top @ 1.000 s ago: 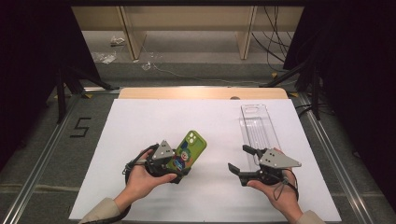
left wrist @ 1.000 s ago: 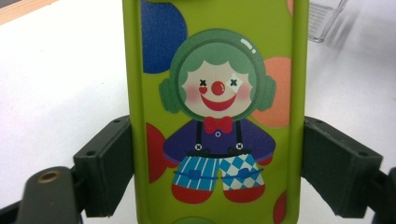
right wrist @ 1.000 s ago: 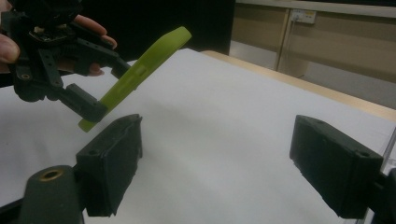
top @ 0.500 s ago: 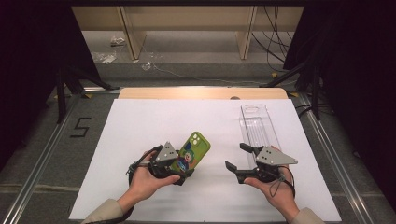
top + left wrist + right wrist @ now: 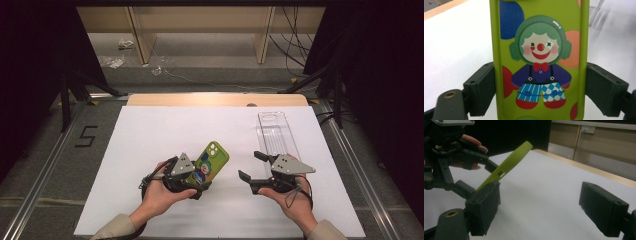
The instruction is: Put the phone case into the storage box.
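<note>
Phone case (image 5: 212, 161), lime green with a cartoon clown printed on its back, sits clamped in the left gripper (image 5: 192, 181) low over the near-middle of the white bench (image 5: 150, 135). In the left gripper view the case (image 5: 540, 60) stands between the two black jaws, one pressed against each long edge, with the clown's red shoes near the bottom and blue, red and orange spots around the figure. The person's left hand (image 5: 162, 195) wraps the gripper from below. From the right gripper view the case (image 5: 507, 163) shows edge-on, tilted up off the bench with its far end raised and a small cut-out in its side rim.

Just to the right, apart from the case, the right gripper (image 5: 252, 167) is held in the person's right hand (image 5: 292, 202), its jaws spread wide with nothing between them, pointing leftward toward the case. In its own view the jaws stand far apart over bare white bench.

Farther back on the right lies a clear plastic tray (image 5: 276, 132), long and narrow, running away from the person toward the bench's far edge. Beyond the white sheet a strip of pale wood (image 5: 215, 100) borders the bench.
</note>
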Available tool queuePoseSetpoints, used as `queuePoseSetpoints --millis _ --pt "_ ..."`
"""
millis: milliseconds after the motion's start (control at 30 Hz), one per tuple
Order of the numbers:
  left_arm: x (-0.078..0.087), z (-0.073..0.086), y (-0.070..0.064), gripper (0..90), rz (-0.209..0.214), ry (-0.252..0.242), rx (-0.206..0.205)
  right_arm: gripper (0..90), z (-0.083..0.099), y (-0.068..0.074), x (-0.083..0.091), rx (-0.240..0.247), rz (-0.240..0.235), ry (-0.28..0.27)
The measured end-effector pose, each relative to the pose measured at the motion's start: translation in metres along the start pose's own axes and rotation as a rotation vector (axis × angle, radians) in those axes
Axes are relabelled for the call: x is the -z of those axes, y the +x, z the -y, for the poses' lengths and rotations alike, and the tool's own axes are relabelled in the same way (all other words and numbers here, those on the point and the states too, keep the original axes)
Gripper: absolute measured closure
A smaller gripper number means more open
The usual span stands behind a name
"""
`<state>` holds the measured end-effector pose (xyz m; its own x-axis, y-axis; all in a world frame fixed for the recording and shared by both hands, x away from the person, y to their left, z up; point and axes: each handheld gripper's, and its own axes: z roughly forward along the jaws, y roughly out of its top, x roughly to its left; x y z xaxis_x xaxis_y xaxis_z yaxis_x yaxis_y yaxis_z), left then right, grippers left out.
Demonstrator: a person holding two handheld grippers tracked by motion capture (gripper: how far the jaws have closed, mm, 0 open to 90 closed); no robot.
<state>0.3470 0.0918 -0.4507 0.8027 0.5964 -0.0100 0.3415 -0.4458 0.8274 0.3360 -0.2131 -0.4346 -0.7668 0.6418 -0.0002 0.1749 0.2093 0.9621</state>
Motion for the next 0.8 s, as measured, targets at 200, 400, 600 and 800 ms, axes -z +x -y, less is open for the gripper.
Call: queuePoseSetpoints --millis 200,400,600,800 --pt "-0.003 -0.001 -0.003 16.3 -0.003 0.000 -0.003 18.2 -0.001 0.001 -0.002 0.001 -0.004 0.000" --pt "-0.006 -0.003 -0.005 16.3 -0.009 -0.007 -0.009 18.2 -0.003 0.001 -0.003 -0.001 -0.005 -0.004" --pt "-0.009 -0.004 -0.008 16.3 -0.006 -0.003 -0.014 18.2 -0.004 0.001 -0.003 0.000 -0.005 -0.008" --pt "-0.012 -0.005 -0.009 16.3 -0.004 0.000 -0.017 18.2 -0.004 0.001 -0.005 0.000 -0.004 -0.005"
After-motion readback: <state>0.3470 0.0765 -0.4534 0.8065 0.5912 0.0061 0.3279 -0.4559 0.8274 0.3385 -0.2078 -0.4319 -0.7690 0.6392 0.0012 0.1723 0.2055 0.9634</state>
